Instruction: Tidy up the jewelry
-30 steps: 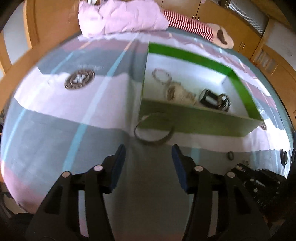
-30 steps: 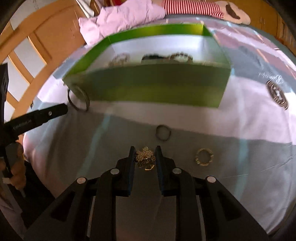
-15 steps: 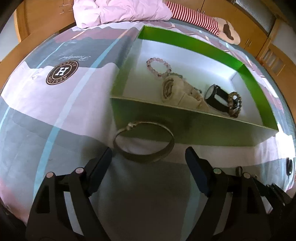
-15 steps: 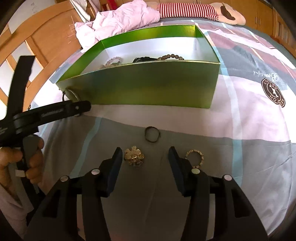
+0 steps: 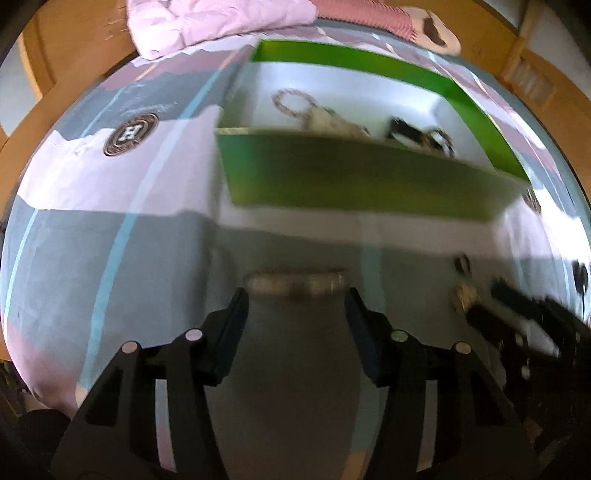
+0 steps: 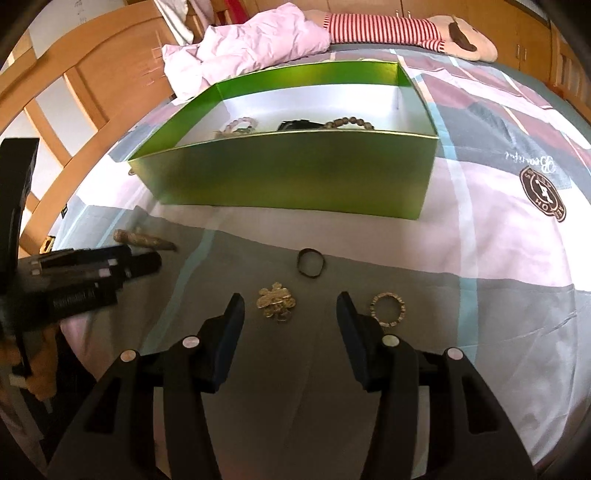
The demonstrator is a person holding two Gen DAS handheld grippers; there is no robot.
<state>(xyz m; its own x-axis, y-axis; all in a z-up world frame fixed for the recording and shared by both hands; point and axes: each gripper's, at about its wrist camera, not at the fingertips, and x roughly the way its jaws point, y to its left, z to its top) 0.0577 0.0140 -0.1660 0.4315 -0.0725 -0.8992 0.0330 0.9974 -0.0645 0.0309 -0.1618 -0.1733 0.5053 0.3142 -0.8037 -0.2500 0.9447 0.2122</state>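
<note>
The metal bangle (image 5: 297, 284) lay between the fingertips of the left claw (image 5: 295, 295), its band spanning the gap from one blue pad to the other. That claw's jaws were closing, and both ends of the bangle appeared to meet the pads, though blur in the left wrist view made firm contact hard to judge. In the right wrist view the same bangle (image 6: 144, 240) showed at the tip of the left claw (image 6: 147, 258), just in front of the near left corner of the green box (image 6: 295, 177).

The box stood on the bed (image 6: 498, 258), open at the top, with a white inside. It held a pale bead bracelet (image 6: 236, 123), a dark watch (image 6: 295, 124) and a brown bead bracelet (image 6: 347, 122), all close to the near wall.

On the grey part of the bedspread, in front of the box, three small pieces lay apart from each other: a dark ring (image 6: 311, 263), a gold flower brooch (image 6: 276, 302) and a beaded gold ring (image 6: 388, 308). The right claw (image 6: 290, 310) hung over them with its jaws wide apart and nothing gripped; the brooch lay in the gap between the fingers, touching neither, and the beaded ring lay just outside the right finger.

At the head of the bed lay a crumpled pink blanket (image 6: 251, 44) and a striped soft toy (image 6: 388, 27), against a wooden bed frame (image 6: 92, 92).
</note>
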